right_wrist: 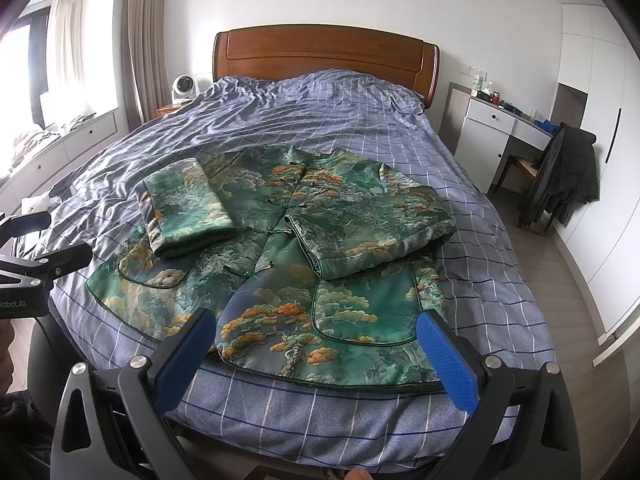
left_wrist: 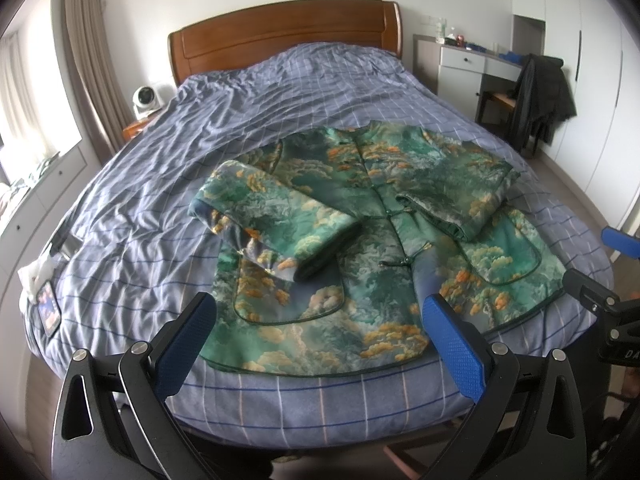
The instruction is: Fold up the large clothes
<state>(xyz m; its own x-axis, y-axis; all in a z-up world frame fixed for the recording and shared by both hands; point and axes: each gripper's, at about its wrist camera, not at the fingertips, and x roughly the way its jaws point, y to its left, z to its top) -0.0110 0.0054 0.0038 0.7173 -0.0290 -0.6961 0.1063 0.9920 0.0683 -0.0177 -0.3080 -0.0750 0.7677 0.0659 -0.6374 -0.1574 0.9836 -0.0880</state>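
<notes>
A green jacket (left_wrist: 360,216) (right_wrist: 280,248) with orange cloud and tree print lies face up on the bed, hem toward me. Both sleeves are folded in over the chest: the left sleeve (left_wrist: 276,216) (right_wrist: 184,208) and the right sleeve (left_wrist: 460,200) (right_wrist: 372,232). My left gripper (left_wrist: 318,312) hovers open above the hem near the foot of the bed, holding nothing. My right gripper (right_wrist: 316,332) is open too, above the hem's right half, empty. Each gripper's black frame shows at the edge of the other's view.
The bed (left_wrist: 280,92) (right_wrist: 320,112) carries a wrinkled blue checked cover and a wooden headboard (right_wrist: 324,52). A phone (left_wrist: 48,308) lies at the bed's left edge. A white desk (right_wrist: 500,128) and a chair with a dark coat (right_wrist: 564,176) stand right.
</notes>
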